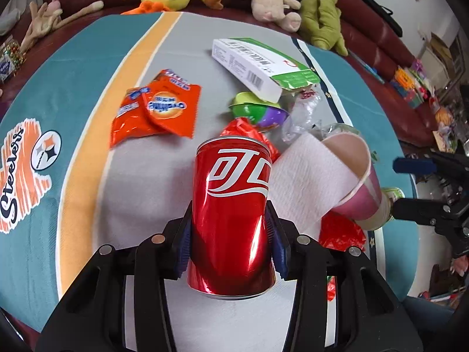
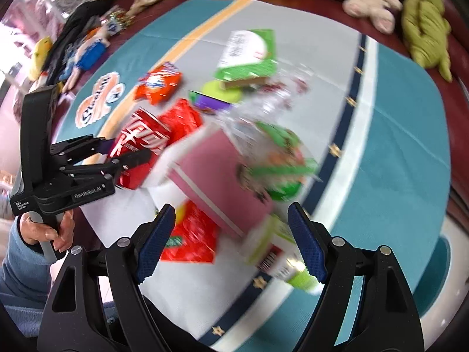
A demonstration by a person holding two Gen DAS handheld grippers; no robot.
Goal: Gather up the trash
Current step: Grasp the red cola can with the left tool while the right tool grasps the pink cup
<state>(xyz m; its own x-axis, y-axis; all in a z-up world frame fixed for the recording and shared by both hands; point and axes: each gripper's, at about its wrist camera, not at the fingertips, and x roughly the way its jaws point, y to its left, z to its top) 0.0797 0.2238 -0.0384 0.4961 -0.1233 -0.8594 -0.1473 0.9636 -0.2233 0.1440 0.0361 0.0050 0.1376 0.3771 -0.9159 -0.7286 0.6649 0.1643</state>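
Observation:
A red soda can (image 1: 231, 205) lies on the grey and teal blanket (image 1: 88, 94). My left gripper (image 1: 231, 234) is shut on it, its blue pads pressing the dented sides; the right wrist view shows the same grip (image 2: 126, 152) on the can (image 2: 140, 135). Beside the can lies a pink paper cup (image 1: 354, 176) with a white tissue (image 1: 304, 173) hanging out of it. My right gripper (image 2: 231, 228) stands open above the cup (image 2: 222, 176) and a small green-capped bottle (image 2: 278, 255), holding nothing. The right wrist view is blurred.
Orange snack wrapper (image 1: 158, 108), white-and-green box (image 1: 258, 64), green-purple plastic egg (image 1: 258, 111), clear plastic wrap (image 1: 302, 111) and red foil (image 1: 340, 231) lie around. Plush toys (image 1: 319, 8) line the dark red sofa behind. A hand (image 2: 44, 231) holds the left gripper's handle.

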